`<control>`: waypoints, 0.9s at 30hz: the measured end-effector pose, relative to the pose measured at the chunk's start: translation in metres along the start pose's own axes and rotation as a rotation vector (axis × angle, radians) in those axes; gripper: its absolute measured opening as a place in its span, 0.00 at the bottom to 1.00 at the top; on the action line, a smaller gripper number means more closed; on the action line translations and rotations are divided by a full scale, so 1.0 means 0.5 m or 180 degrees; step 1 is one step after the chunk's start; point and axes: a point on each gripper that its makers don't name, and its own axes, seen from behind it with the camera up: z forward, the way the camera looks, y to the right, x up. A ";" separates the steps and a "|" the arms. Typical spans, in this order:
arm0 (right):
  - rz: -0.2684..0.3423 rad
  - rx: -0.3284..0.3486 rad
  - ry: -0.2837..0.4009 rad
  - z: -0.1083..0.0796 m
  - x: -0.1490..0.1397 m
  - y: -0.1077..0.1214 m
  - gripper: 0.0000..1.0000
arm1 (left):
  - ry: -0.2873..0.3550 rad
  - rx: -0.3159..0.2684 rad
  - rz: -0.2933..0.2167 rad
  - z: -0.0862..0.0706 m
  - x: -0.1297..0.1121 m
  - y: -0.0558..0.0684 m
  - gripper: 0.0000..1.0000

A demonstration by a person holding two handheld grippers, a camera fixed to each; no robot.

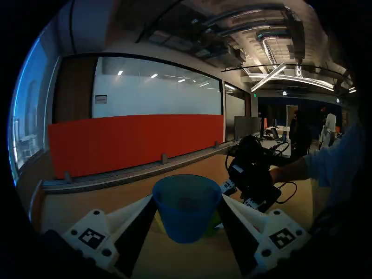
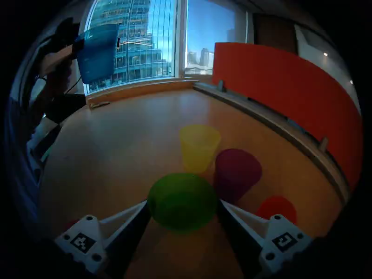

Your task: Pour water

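Pinches a blue cup by its sides in the left tool, both fingers pressed against the wall, mouth up and level, presumably to keep the contents from spilling ahead of the pour; hard to confirm any water inside through the dim interior. Carries it high, well above the wooden counter, up against the window in the right gripper view and well apart from the other cups. Clamps a green cup in the right tool the same way, fingers closed on either side, low near the counter, likely to steady it as the receiver. Just beyond it, standing untouched and close together on the counter: a yellow cup, a dark purple cup and a red cup, probably spare receivers. Reaches in from the side behind the right tool with a forearm in a light sleeve, roughly level, wrist straight, ready to hold the target still rather than tilt.
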 end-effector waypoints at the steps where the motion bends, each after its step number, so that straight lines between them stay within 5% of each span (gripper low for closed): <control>1: 0.0009 0.0008 -0.0001 0.000 0.000 -0.001 0.94 | -0.0002 -0.0001 0.0000 0.000 0.000 0.000 0.87; 18: 0.0028 0.0002 0.0038 -0.010 -0.001 -0.003 0.91 | -0.0037 0.0002 -0.0012 0.006 -0.011 -0.001 0.87; 27: 0.0023 -0.0053 0.0179 -0.048 0.031 0.004 0.91 | -0.0051 -0.0008 -0.0020 0.009 -0.020 0.000 0.87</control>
